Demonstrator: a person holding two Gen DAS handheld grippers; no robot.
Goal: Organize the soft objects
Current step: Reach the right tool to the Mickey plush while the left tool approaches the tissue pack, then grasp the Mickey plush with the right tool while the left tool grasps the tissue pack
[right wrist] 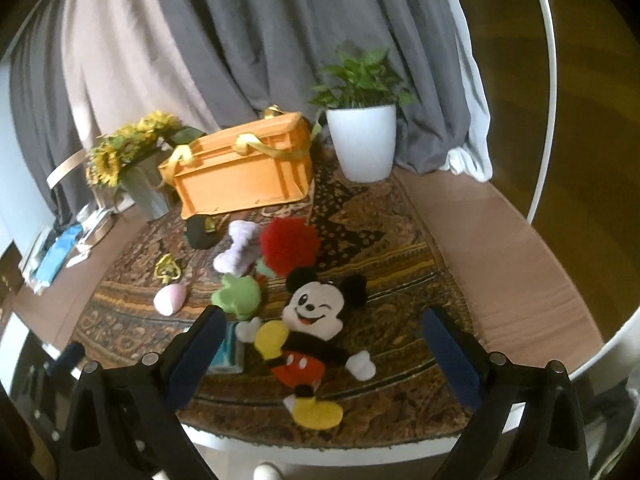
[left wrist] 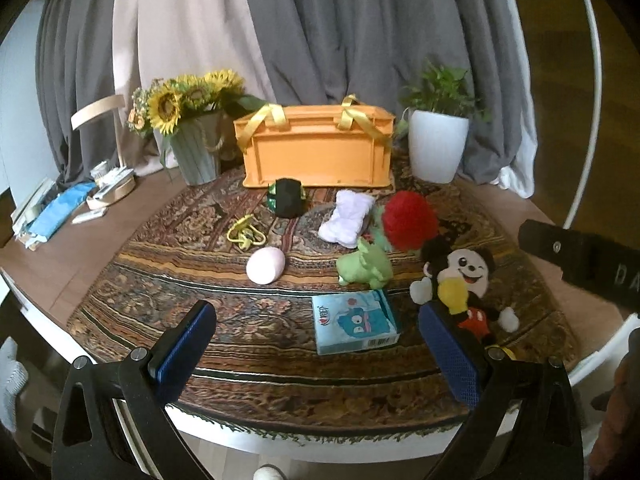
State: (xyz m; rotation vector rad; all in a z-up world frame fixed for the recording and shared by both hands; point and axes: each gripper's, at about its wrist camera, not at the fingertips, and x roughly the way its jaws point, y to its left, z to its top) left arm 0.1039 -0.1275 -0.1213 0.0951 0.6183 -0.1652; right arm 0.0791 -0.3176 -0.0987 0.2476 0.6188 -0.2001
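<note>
The blue tissue pack near the desk's front edge carries a cartoon face and a small red logo too blurred to read. Behind it lie a green plush, pink egg, lilac cloth and red pompom; the orange crate stands at the back edge. The left gripper is wide open and empty. The right gripper, equally spread, straddles the Mickey plush without touching it.
</note>
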